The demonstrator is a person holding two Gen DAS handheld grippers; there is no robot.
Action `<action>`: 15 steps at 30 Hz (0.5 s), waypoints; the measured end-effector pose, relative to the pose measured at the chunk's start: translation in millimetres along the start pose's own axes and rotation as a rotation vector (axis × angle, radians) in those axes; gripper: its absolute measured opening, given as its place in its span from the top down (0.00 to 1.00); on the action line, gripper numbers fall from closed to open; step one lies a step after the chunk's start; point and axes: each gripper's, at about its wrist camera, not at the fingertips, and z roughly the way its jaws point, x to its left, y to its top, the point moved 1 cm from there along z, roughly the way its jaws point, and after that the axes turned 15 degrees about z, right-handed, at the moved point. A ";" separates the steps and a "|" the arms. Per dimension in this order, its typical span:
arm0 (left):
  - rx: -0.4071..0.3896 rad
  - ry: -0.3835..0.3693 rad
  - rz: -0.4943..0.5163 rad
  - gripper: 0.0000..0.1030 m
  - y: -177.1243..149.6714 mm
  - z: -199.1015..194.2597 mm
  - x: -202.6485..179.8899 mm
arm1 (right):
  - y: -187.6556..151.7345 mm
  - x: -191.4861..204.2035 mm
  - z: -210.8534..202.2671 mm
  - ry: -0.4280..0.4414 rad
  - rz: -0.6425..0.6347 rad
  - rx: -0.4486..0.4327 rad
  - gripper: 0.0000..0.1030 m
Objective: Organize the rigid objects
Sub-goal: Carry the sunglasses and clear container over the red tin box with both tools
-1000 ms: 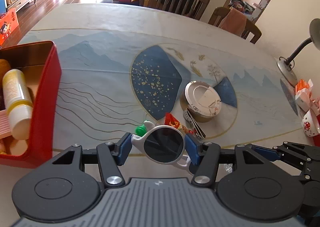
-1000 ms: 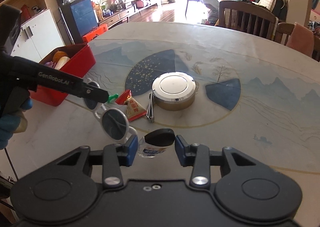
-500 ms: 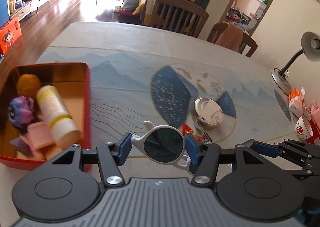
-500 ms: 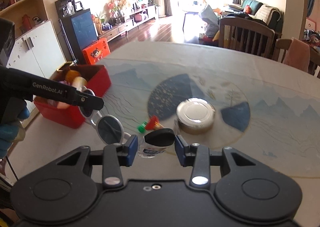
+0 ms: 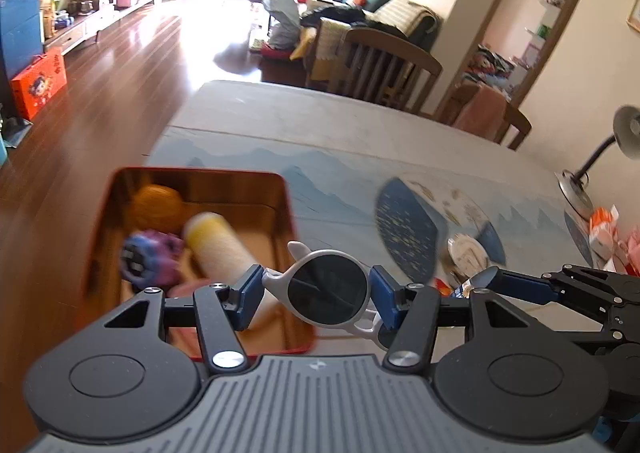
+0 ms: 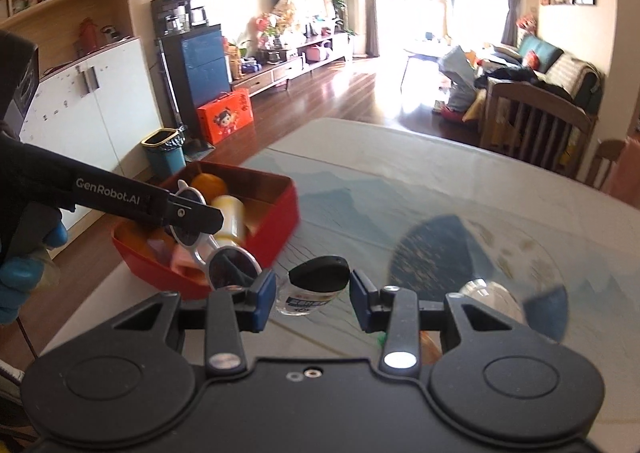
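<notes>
My left gripper [image 5: 316,295] is shut on one dark lens of the white-framed sunglasses [image 5: 328,289], held over the near right corner of the open red box [image 5: 200,172]. In the box lie an orange ball [image 5: 158,205], a yellow-capped bottle [image 5: 224,245] and a purple toy [image 5: 148,257]. My right gripper [image 6: 314,303] is shut on a small clear bottle with a black cap [image 6: 318,277], above the table just right of the red box [image 6: 276,225]. The right wrist view shows the left gripper [image 6: 200,219] and the sunglasses [image 6: 232,273] above the box.
A round metal tin [image 5: 468,253] and small wrapped items stay on the patterned tablecloth to the right. A desk lamp [image 5: 592,161] stands at the table's right edge. Wooden chairs [image 5: 384,65] line the far side. A blue-gloved hand [image 6: 24,277] holds the left gripper.
Both grippers have risen and swung left from the tin toward the red box, carrying the sunglasses and the small bottle. The box now lies right under the left gripper.
</notes>
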 end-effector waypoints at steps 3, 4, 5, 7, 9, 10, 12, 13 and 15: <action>-0.014 0.019 -0.016 0.44 -0.9 -8.0 20.3 | 7.9 17.5 11.2 0.009 -0.022 -0.002 0.62; -0.018 0.024 -0.023 0.45 -1.2 -10.4 27.4 | 10.3 23.1 15.3 0.013 -0.027 -0.003 0.62; -0.021 0.031 -0.030 0.45 -1.8 -12.8 34.9 | 12.9 27.6 18.9 0.017 -0.031 -0.003 0.62; -0.024 0.045 -0.040 0.44 -3.1 -16.5 48.9 | 19.5 38.3 28.2 0.019 -0.045 -0.004 0.62; -0.022 0.058 -0.047 0.44 -4.0 -18.1 60.4 | 26.1 46.5 37.5 0.018 -0.059 -0.008 0.62; -0.020 0.064 -0.050 0.44 -5.0 -18.3 65.6 | 29.6 49.8 42.6 0.018 -0.061 -0.008 0.62; -0.013 0.076 -0.050 0.44 -6.7 -17.7 74.4 | 35.0 54.7 53.2 0.017 -0.065 -0.004 0.62; -0.005 0.083 -0.051 0.44 -7.8 -16.6 78.4 | 38.4 57.4 60.0 0.012 -0.070 0.000 0.62; 0.013 0.086 -0.054 0.44 -10.3 -14.1 87.1 | 42.1 62.6 73.0 0.003 -0.084 0.015 0.62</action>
